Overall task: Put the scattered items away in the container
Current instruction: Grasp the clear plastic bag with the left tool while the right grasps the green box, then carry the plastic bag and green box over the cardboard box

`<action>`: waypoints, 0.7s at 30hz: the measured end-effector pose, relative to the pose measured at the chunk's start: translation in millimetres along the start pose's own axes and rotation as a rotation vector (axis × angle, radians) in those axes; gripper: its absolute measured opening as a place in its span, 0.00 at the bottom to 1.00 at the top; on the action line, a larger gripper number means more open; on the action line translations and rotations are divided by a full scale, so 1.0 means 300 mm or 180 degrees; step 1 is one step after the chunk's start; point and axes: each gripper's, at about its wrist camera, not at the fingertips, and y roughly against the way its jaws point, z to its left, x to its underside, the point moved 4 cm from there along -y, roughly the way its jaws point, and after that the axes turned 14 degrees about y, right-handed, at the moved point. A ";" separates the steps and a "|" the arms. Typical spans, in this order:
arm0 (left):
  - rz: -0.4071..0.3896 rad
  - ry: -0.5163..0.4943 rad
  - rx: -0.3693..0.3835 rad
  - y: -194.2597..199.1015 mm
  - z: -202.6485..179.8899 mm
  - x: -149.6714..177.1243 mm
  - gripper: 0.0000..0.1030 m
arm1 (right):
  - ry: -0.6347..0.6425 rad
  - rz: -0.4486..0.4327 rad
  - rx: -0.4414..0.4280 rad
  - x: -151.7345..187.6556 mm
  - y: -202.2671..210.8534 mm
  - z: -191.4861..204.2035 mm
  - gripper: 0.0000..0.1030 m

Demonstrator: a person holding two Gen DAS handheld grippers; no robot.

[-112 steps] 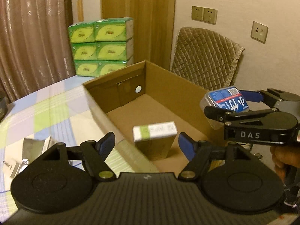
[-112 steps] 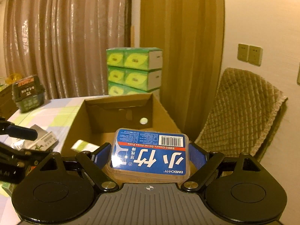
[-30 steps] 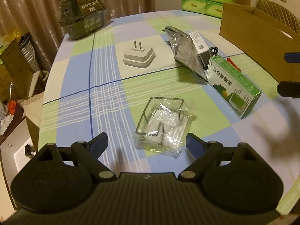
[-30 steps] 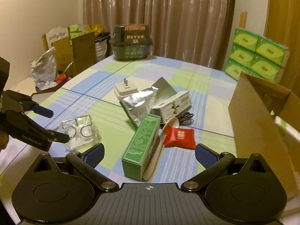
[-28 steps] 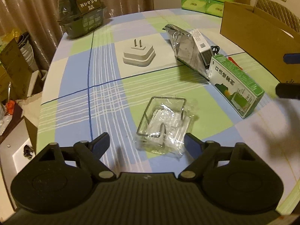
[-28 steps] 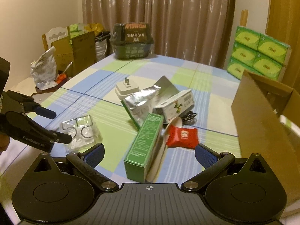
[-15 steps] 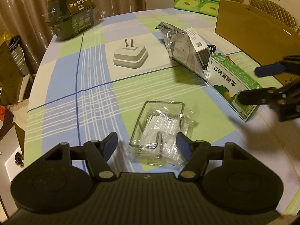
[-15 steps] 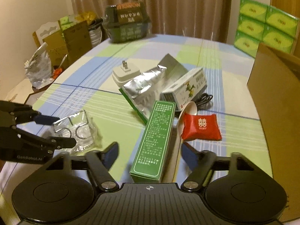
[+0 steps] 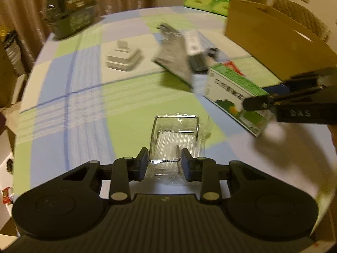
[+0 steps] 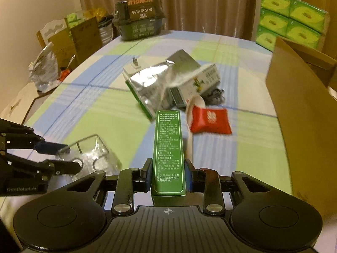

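Left wrist view blurs the silver pouch [image 9: 174,54] at upper centre; cardboard box [image 10: 303,113] runs off the right edge.

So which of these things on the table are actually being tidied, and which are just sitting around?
Part of the job:
- cardboard box
- green carton, between the closing right gripper
- clear packet, between the closing left gripper
- red pouch
- foil bag

Lying about:
- tissue packs
- dark tub

Black left gripper [image 9: 164,164]; blue pads [image 10: 49,146], silver screws
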 end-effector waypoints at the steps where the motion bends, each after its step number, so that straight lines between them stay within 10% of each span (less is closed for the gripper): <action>1: 0.0028 -0.0021 0.0028 0.010 -0.026 0.015 0.27 | 0.0004 0.0021 0.0002 0.015 0.019 -0.001 0.27; 21: 0.0114 -0.0137 0.0159 0.062 -0.264 0.189 0.42 | 0.0112 0.0145 0.0039 0.130 0.106 -0.016 0.47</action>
